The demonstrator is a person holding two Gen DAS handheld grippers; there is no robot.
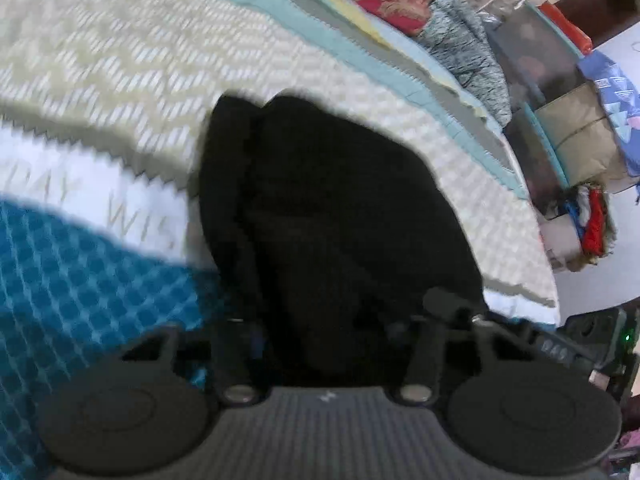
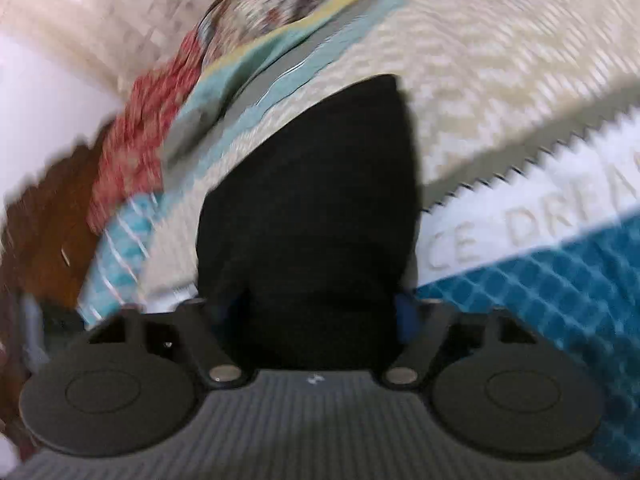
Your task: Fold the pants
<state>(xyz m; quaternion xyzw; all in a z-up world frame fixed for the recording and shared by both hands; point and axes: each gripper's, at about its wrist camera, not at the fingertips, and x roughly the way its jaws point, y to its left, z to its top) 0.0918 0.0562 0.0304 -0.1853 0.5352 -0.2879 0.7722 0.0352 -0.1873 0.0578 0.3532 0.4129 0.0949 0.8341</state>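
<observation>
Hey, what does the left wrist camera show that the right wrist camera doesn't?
Only the left wrist view shows the stacked boxes and bags beside the bed, and the red and blue cloths below them. Only the right wrist view shows the brown wooden surface at the left edge. Both show the black pants running forward from the gripper across the patterned bedspread, with its blue checked band and a red floral fabric at the far side. Fabric hides the fingertips in both.

Patterned bedspread (image 1: 120, 60), cluttered shelves (image 1: 560, 120) (blurred)
</observation>
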